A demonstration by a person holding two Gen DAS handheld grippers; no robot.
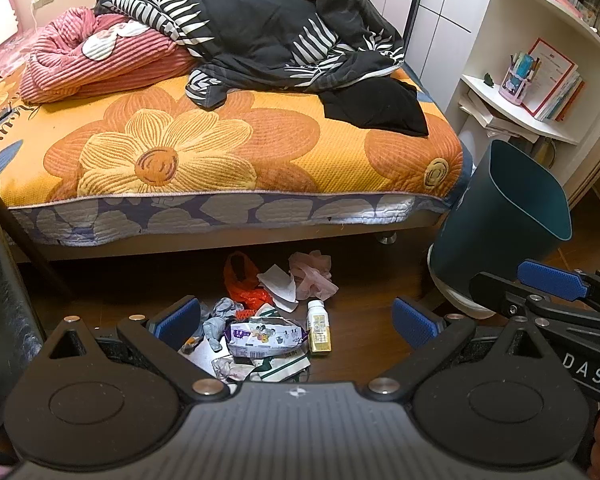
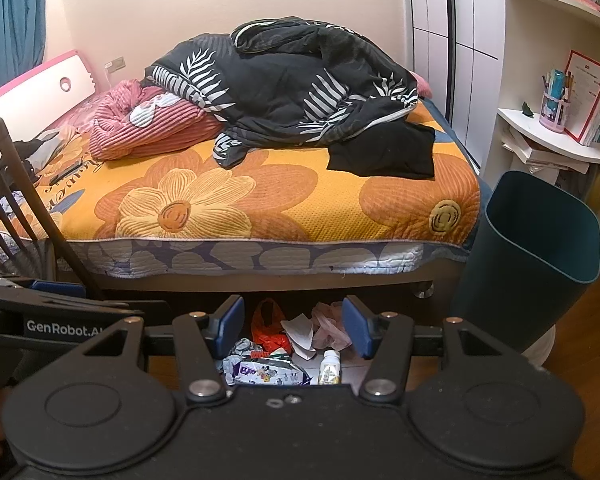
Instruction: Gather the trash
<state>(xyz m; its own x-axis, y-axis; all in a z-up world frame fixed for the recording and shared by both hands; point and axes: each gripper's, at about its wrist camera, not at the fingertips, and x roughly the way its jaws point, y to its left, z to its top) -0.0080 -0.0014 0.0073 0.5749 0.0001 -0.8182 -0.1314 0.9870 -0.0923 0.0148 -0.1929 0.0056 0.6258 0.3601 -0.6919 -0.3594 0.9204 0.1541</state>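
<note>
Warm, even indoor light from above, bright on the bed. Deep shadow beneath it, dimming the floor. Strong fisheye bending toward every edge. Sharp centre, soft corners, no glare.

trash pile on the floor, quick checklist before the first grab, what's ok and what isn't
1. Left tongs open and empty: ok, jaws spread wide above the pile.
2. Right tongs open and empty: ok.
3. Trash within view of both cameras: ok; small bottle, printed snack wrapper, orange bag and pink tissue lie together on the floor by the bed.
4. Bin upright with mouth open: ok, teal bin stands right of the pile.
5. Bin already holds anything: cannot tell, its inside is not visible.
6. Bottle free to lift: ok, nothing lies on it.
</note>
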